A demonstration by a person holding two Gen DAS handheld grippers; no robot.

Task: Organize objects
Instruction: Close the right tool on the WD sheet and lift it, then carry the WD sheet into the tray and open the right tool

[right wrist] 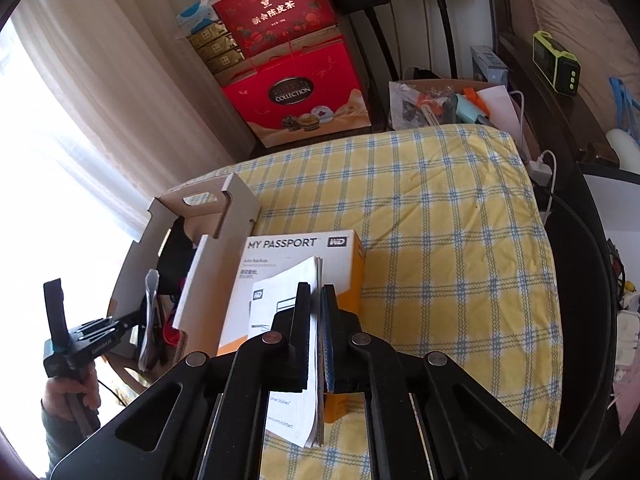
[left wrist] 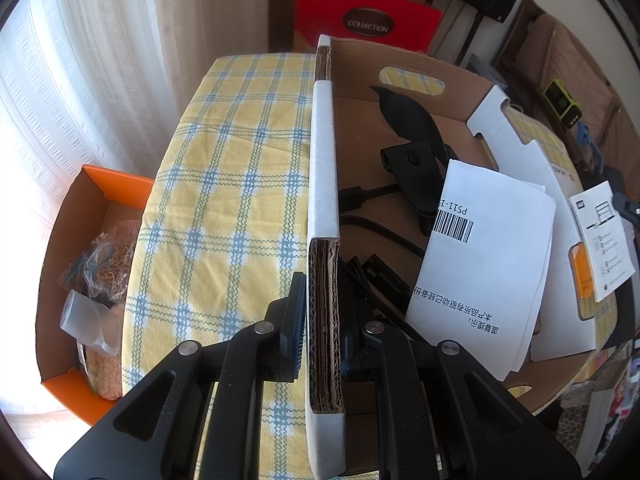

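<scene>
My left gripper [left wrist: 324, 280] is shut on the thick side wall of an open cardboard box [left wrist: 324, 152], one finger outside and one inside. Inside the box lie a white barcode sheet [left wrist: 484, 248], a black pouch [left wrist: 412, 160] and black cables. In the right wrist view, my right gripper [right wrist: 316, 292] is shut on the spine edge of a white booklet [right wrist: 288, 280]. The booklet lies on a white-and-orange "My Passport" box [right wrist: 296, 244] beside the cardboard box [right wrist: 192, 208]. The left gripper [right wrist: 132, 316] and the hand holding it [right wrist: 68, 396] show at the far left.
A yellow-and-blue checked cloth [right wrist: 440, 240] covers the table. An orange carton [left wrist: 80, 200] with packing stuff sits below its left edge. Red gift boxes [right wrist: 296, 96] and a bag of tools [right wrist: 436, 100] stand behind; a charger with cable [right wrist: 540, 168] lies at the right edge.
</scene>
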